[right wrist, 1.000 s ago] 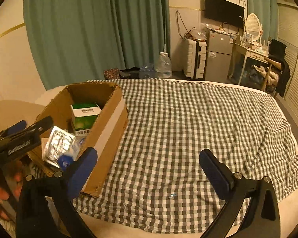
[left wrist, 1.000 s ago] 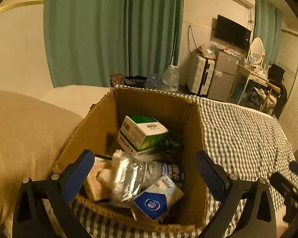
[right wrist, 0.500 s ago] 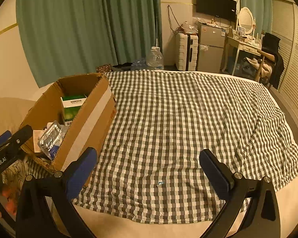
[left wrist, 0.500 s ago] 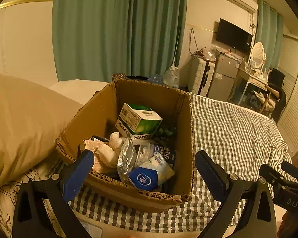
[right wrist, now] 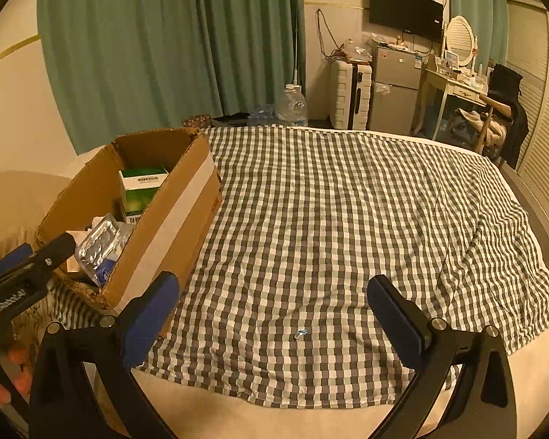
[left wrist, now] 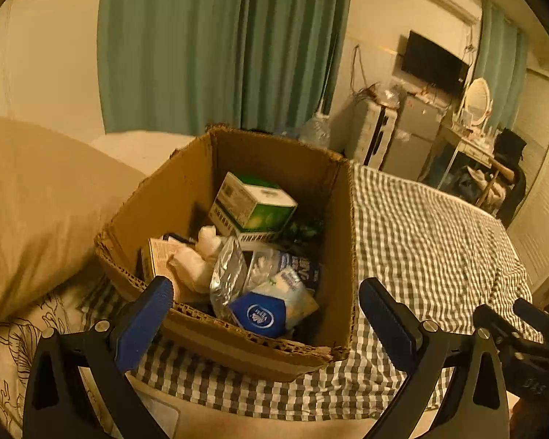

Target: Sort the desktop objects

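While your left gripper (left wrist: 265, 307) hangs spread and empty at the near rim of the box (left wrist: 342, 256), the green carton (left wrist: 250, 203), foil pack (left wrist: 227, 278) and blue packet (left wrist: 260, 316) lie inside; your right gripper (right wrist: 272, 301) gapes empty over the checked cloth (right wrist: 347, 219) beside the box.

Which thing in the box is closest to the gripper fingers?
The blue-and-white packet, lying against the cardboard box's near wall. The green-and-white carton sits farther back, and the silver foil pack behind it.
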A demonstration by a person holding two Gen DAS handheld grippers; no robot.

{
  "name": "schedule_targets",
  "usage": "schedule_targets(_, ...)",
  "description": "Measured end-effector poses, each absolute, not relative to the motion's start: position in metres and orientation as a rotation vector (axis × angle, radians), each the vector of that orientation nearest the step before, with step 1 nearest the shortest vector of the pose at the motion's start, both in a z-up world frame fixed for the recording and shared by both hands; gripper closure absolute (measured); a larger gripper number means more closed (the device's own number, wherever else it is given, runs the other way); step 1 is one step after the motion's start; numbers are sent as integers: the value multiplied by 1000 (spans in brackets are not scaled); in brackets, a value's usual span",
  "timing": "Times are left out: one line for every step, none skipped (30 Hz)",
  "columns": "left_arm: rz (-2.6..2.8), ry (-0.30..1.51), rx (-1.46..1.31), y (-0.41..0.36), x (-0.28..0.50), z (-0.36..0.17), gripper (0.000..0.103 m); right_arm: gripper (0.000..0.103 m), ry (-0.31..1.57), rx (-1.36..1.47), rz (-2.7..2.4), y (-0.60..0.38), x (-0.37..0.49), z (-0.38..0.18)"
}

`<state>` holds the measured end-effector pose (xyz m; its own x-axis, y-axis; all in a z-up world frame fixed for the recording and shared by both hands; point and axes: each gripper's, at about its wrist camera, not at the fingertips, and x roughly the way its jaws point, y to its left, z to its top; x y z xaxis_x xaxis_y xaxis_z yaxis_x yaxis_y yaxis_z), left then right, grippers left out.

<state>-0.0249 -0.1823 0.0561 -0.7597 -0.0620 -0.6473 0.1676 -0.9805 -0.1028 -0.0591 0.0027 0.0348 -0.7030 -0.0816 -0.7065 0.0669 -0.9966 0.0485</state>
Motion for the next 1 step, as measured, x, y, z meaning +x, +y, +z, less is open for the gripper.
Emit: schedule_targets(-2824, 207, 1028, -180, -25, 57, 0, 0, -30, 1178, -2824, 3, -59, 34)
